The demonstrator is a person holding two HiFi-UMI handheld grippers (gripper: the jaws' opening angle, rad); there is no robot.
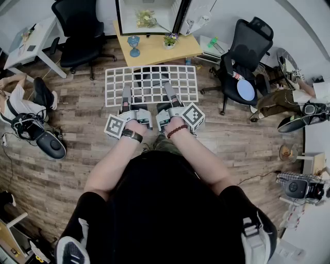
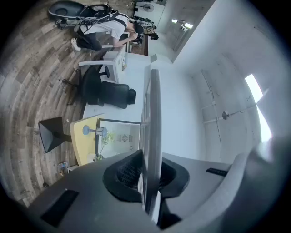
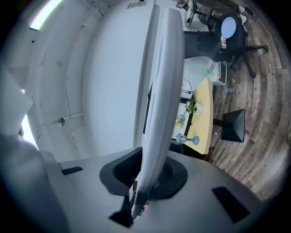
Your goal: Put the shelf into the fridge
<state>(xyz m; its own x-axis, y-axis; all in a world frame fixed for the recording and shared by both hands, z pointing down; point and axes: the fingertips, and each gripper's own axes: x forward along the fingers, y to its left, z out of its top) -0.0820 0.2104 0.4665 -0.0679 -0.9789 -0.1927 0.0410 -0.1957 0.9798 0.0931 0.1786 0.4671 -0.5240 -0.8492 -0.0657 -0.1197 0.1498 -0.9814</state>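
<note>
A white grid shelf point(image 1: 151, 84) is held flat above the wood floor, its near edge gripped by both grippers. My left gripper point(image 1: 126, 98) is shut on the shelf's near left part and my right gripper point(image 1: 170, 95) on its near right part. In the left gripper view the shelf point(image 2: 152, 127) appears edge-on, clamped in the left gripper point(image 2: 146, 175). The right gripper view shows the same shelf point(image 3: 159, 91) pinched in the right gripper point(image 3: 148, 175). Beyond the shelf, the small fridge point(image 1: 147, 15) stands open on a yellow table point(image 1: 154, 50), its door point(image 1: 198, 15) swung right.
A blue goblet point(image 1: 134, 44) and a potted plant point(image 1: 170, 39) stand on the yellow table in front of the fridge. Black office chairs stand at back left point(image 1: 80, 31) and right point(image 1: 245, 51). People sit at far left point(image 1: 20, 103) and far right point(image 1: 294, 98).
</note>
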